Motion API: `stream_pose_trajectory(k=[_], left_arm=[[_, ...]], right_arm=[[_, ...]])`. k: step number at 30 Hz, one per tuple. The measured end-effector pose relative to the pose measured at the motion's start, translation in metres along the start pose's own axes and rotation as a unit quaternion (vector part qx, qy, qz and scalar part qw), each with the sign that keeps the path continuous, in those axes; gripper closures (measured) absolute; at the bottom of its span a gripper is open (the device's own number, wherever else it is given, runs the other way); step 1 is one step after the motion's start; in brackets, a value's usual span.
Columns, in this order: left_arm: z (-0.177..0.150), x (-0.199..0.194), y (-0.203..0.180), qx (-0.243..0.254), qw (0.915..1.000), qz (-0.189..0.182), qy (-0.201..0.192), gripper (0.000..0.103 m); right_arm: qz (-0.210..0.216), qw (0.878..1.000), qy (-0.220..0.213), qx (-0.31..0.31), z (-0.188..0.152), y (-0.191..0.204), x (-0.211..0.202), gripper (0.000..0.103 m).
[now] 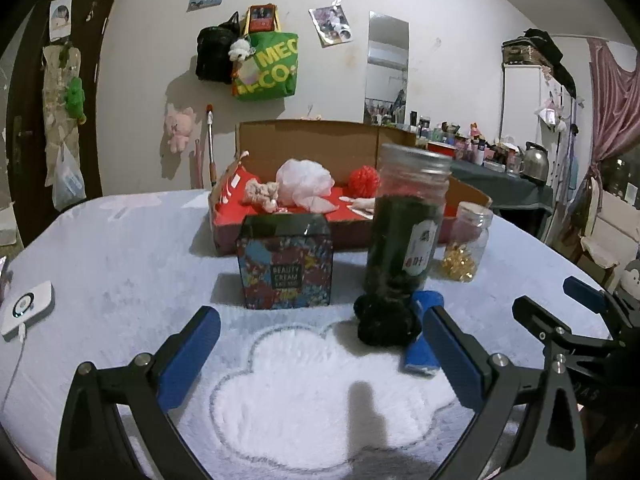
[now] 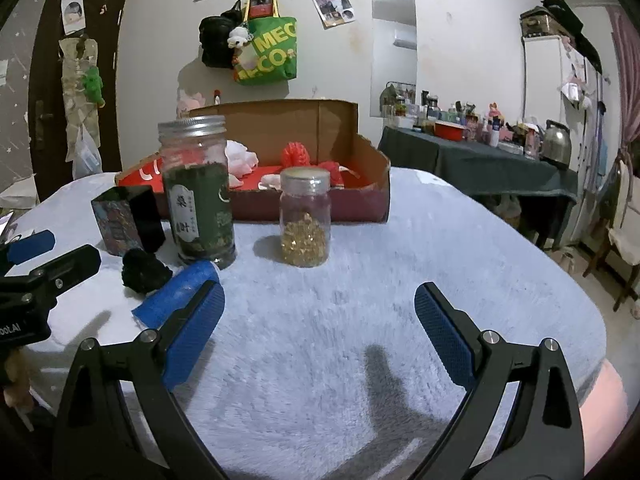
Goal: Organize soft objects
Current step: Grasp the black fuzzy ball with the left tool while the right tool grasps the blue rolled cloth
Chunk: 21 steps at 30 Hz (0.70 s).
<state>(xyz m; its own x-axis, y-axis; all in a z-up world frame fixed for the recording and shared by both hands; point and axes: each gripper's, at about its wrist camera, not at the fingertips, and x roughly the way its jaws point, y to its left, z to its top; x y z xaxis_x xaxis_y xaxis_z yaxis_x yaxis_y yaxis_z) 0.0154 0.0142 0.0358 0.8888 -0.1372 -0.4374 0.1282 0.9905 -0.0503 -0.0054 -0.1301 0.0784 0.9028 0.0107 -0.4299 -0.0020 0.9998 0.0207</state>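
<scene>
Both the left gripper and right gripper stood wide open, empty, before the tall jar; black scrunchie and blue roll lay at its base.

left wrist: low, near, faces box | right wrist: alongside, same heading | shared: tall jar, box

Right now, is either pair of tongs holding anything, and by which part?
Nothing is held. The left tongs and right tongs are both open and empty above the fluffy cover.
</scene>
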Motion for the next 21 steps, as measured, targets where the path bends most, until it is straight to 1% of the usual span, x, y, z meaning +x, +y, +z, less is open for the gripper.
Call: stream_pose_trajectory(k=[5, 12, 21], left_arm=[[-0.003, 0.004, -0.001, 0.005, 0.9999, 0.007, 0.005, 0.000], [-0.004, 0.009, 0.001, 0.002, 0.9999, 0.006, 0.014, 0.000], [0.001, 0.014, 0.005, 0.003, 0.9991, -0.008, 0.042, 0.000]], right_arm=[[0.002, 1.000, 0.008, 0.009, -0.002, -0.004, 0.006, 0.006], [0.004, 1.000, 0.021, 0.015, -0.004, -0.007, 0.015, 0.006], [0.012, 0.999, 0.035, 0.014, -0.003, -0.006, 0.023, 0.006]])
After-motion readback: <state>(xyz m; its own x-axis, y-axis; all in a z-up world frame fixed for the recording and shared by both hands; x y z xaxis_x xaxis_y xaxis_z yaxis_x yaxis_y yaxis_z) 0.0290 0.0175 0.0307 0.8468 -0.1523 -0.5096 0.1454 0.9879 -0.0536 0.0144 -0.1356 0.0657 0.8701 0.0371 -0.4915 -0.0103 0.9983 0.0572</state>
